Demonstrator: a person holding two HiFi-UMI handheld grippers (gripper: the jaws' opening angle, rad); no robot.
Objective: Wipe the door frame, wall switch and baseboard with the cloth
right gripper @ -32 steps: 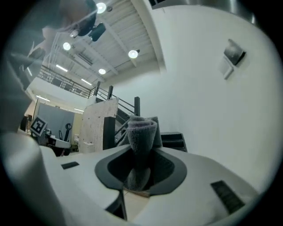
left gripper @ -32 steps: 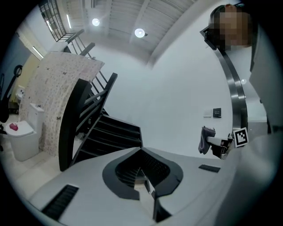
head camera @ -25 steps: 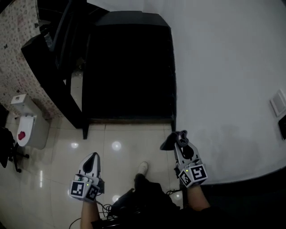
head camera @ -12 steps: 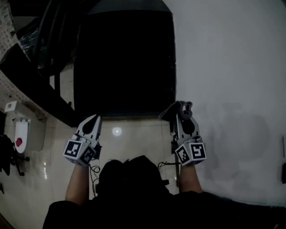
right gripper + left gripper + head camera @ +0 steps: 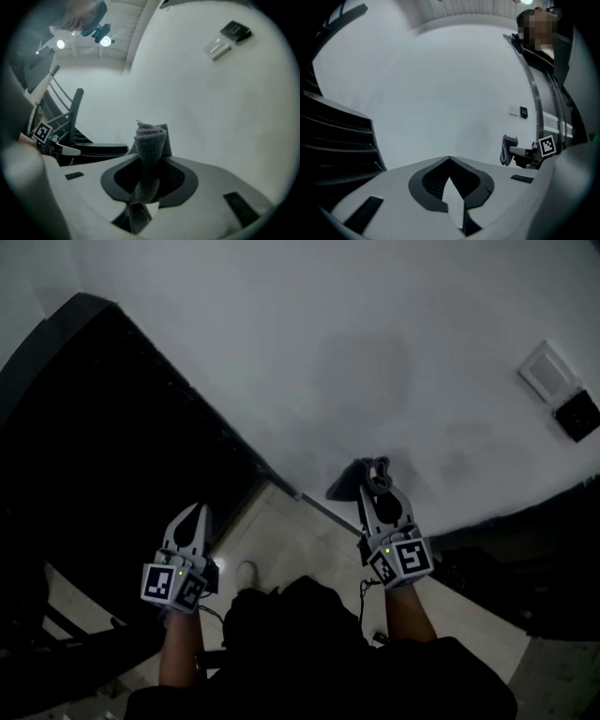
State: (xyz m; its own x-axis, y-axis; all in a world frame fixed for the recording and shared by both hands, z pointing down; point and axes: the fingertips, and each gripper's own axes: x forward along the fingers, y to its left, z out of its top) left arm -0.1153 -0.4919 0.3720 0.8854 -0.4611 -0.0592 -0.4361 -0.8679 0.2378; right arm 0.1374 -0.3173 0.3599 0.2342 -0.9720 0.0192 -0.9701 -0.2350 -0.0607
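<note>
My right gripper point(image 5: 374, 476) is shut on a folded grey cloth point(image 5: 359, 478), which it holds just off the white wall point(image 5: 309, 334). In the right gripper view the cloth point(image 5: 150, 143) sticks up out of the jaws. A white wall switch point(image 5: 547, 369) with a dark plate point(image 5: 577, 414) beside it sits up and to the right. The dark door frame point(image 5: 246, 457) runs diagonally at the left. A dark band that may be the baseboard point(image 5: 511, 518) runs along the wall's foot at the right. My left gripper point(image 5: 193, 512) is shut on nothing, over the floor by the doorway.
The dark doorway point(image 5: 84, 456) fills the left side. Pale glossy floor tiles point(image 5: 291, 540) lie between the grippers, with the person's shoe point(image 5: 246, 572) on them. Dark stair-like slats point(image 5: 333, 140) show at the left of the left gripper view.
The head view has swung from the dark doorway to the white wall, and the switch has come into sight. Both grippers keep their hold and spacing, the cloth now close to the wall.
</note>
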